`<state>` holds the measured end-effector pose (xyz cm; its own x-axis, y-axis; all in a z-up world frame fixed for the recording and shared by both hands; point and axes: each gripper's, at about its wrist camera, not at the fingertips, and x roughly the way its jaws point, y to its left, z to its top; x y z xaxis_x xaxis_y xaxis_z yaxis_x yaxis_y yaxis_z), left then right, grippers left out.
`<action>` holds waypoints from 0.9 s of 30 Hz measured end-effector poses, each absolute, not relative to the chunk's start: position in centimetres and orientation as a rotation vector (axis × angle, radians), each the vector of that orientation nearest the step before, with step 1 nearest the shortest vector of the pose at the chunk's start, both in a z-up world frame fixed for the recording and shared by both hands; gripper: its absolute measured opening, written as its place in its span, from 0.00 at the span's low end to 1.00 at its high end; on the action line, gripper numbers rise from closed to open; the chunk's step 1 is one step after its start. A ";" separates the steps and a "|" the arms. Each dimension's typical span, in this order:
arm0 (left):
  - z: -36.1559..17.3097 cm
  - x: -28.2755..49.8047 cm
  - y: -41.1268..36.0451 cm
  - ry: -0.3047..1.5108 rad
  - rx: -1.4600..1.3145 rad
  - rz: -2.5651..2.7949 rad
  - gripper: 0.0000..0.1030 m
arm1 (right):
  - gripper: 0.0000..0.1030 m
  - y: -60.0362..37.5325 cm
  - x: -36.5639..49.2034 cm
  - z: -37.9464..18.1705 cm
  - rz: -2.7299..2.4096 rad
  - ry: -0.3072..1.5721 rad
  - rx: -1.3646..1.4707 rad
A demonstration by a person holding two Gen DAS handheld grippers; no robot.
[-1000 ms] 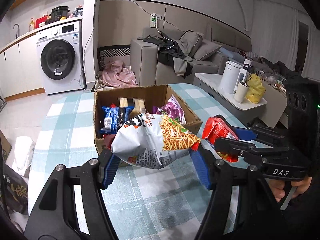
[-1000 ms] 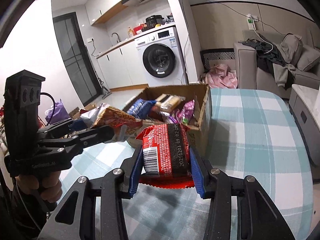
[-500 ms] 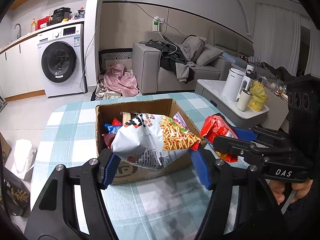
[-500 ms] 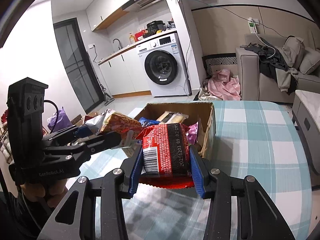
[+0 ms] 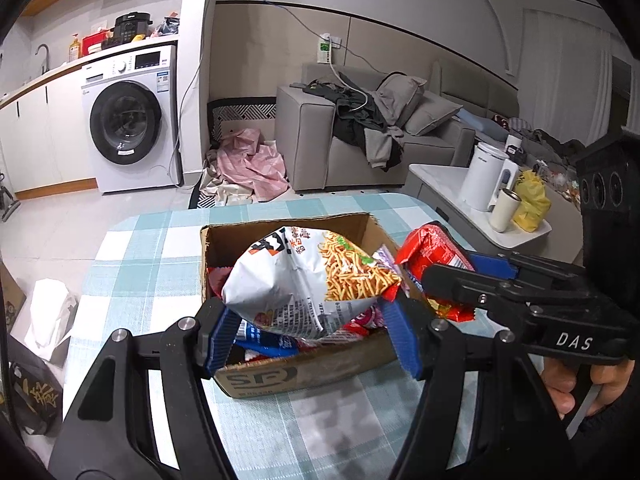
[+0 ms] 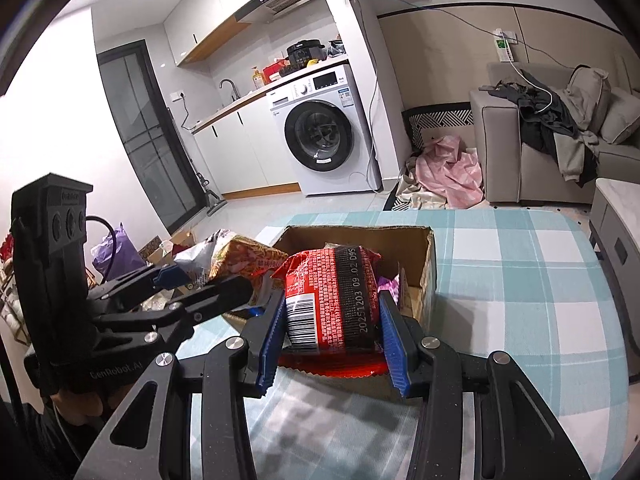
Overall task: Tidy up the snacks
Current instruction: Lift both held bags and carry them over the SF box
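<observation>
The room was an open-plan flat: a white washing machine (image 5: pixel 128 120) stood under a kitchen counter at the back left, a grey sofa (image 5: pixel 360 136) heaped with dark clothes sat to the right, and a pink cloth (image 5: pixel 250 164) lay crumpled on the floor between them. In front of me was a table covered by a blue-and-white checked tablecloth (image 5: pixel 144 264). On it sat an open cardboard box (image 5: pixel 304 372), already holding several snack packets in blue, red and purple wrappers.

My left gripper (image 5: pixel 312 332) was clamped on a puffy white snack bag (image 5: pixel 304 280) printed with a picture of golden fried sticks. Its blue pads pressed into the bag's lower corners on both sides, and the bag hung above the open box, hiding much of what lay inside.

My right gripper (image 6: pixel 332 336) was squeezed tight on a red noodle packet (image 6: pixel 332 300) with a barcode and a dark band of printed digits. The packet stood upright between the blue pads, above the near right corner of the box. From the left view, that red packet appeared just to the right of the white bag, with my right hand (image 5: pixel 576 388) wrapped around the black handle below it.

A white kettle (image 5: pixel 486 176) and a cup (image 5: pixel 505 210) stood on a low side table to the right.
</observation>
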<state>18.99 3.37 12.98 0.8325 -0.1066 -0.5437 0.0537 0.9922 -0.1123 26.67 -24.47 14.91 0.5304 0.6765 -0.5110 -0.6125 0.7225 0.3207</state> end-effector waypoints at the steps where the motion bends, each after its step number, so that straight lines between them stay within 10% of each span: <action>1: 12.9 19.4 3.5 0.582 -0.094 -0.082 0.61 | 0.44 -24.2 27.0 14.9 0.771 0.662 0.106; 27: 8.1 26.7 4.2 0.627 -0.059 -0.044 0.61 | 0.44 -21.7 32.9 12.5 0.764 0.733 0.166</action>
<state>26.73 4.18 8.10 0.8090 -0.0593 -0.5848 0.0236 0.9974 -0.0685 32.91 -21.67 12.46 0.4911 0.6812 -0.5429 -0.5709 0.7224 0.3901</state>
